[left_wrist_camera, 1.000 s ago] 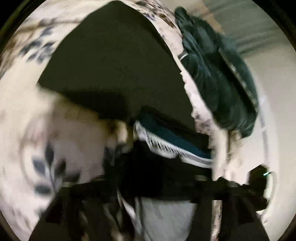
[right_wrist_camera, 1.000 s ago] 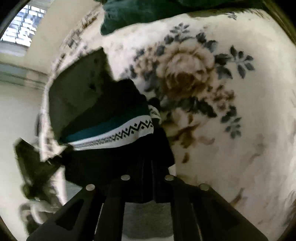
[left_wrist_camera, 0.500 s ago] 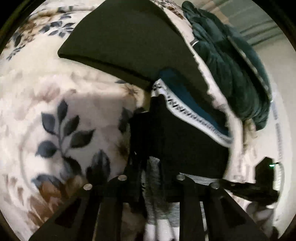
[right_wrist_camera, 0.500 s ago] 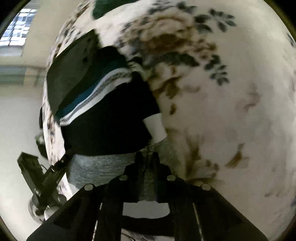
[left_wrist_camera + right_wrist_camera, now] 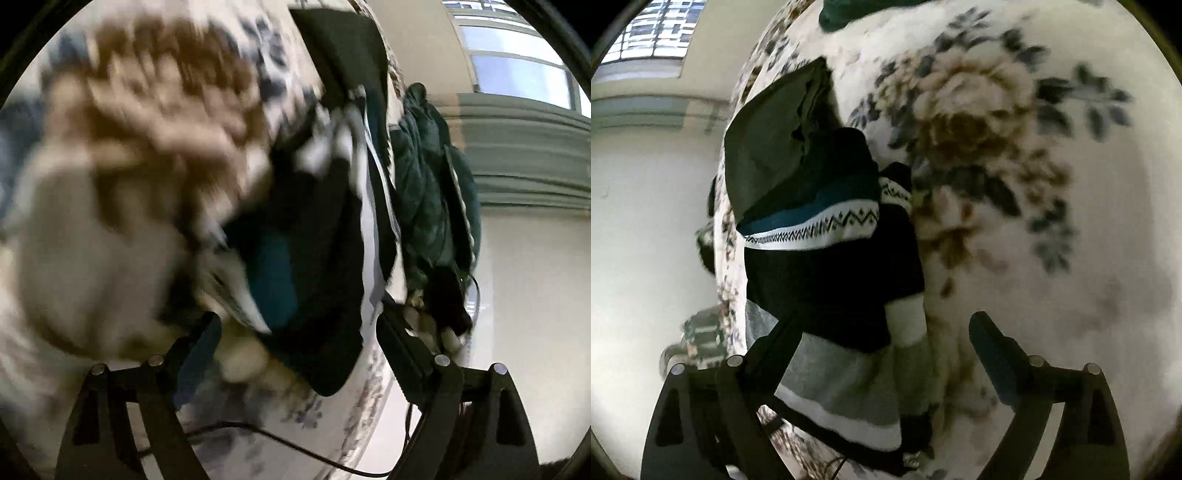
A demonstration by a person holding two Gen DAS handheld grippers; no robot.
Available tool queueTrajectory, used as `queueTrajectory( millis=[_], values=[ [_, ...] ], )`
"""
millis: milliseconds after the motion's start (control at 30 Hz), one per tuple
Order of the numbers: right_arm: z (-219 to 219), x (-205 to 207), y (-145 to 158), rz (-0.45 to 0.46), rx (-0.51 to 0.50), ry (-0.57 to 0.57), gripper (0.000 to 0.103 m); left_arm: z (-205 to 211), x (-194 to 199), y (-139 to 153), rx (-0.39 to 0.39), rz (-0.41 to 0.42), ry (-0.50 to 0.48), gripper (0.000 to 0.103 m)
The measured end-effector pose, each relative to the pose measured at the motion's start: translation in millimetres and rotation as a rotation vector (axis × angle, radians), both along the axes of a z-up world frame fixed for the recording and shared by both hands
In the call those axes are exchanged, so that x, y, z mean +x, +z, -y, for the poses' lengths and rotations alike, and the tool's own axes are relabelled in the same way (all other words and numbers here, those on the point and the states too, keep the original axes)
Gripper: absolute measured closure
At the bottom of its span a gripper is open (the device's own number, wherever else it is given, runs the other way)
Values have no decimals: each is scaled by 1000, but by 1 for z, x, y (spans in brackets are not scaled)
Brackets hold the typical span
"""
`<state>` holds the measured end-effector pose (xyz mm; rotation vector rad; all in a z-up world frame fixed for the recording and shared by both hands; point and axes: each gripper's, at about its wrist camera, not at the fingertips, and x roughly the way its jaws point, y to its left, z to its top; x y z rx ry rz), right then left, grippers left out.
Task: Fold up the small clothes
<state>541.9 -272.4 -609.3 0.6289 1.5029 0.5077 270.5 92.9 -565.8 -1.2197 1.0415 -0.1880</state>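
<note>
Nearest in the right wrist view, the right gripper (image 5: pixel 884 330) is seen spread wide, nothing pinched between its black fingers (image 5: pixel 991 341). Just past them, the folded sweater (image 5: pixel 831 273) is laid on the floral blanket (image 5: pixel 1052 258): a grey and white hem nearest, a black band above it, then a white stripe with a black zigzag pattern and a teal band. Its white cuff (image 5: pixel 907 319) is seen at the right edge, resting against the blanket. Beyond the sweater, a dark olive garment (image 5: pixel 768 147) is spread flat, partly tucked under it. Farther off, a dark green edge of cloth is glimpsed at the top, and a window (image 5: pixel 650 33) at the upper left.

In the left wrist view, heavily blurred, the left gripper (image 5: pixel 297 325) is likewise held spread, gripping nothing. The same sweater (image 5: pixel 306 251) is seen between and beyond its fingers, black and teal. A black cable (image 5: pixel 295 446) is trailed across the blanket (image 5: pixel 129 147) below. Farther back, a dark green jacket (image 5: pixel 432 192) is heaped at the blanket's edge.
</note>
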Motion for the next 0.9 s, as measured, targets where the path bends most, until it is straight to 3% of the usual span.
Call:
queueTrajectory(
  millis=[133,200,267,367,433,633,733,800,867,900],
  values=[
    [-18,28,-26,-43,49,31,9,21,25,-17,11,15,44,18],
    [-30,40,-38,-57,61,54,9,17,32,-18,43,49,135,22],
    [-41,49,-46,-50,82,80,8,9,39,-19,44,47,185,59],
    [-51,56,-51,-41,142,63,12,-7,45,-9,33,52,183,69],
    [-54,52,-49,-32,208,57,82,-16,50,4,56,66,143,69],
    [-53,-3,-15,20,202,-63,86,-72,56,35,40,79,35,70],
    [-43,-70,18,46,203,-175,86,-102,57,51,28,77,-90,69],
    [-45,-117,33,44,187,-222,86,-106,55,43,70,34,-171,68],
    [-55,-174,42,42,146,-248,86,-121,54,26,127,-49,-216,50],
    [-54,-195,37,14,140,-252,83,-130,52,17,148,-93,-210,48]
  ],
)
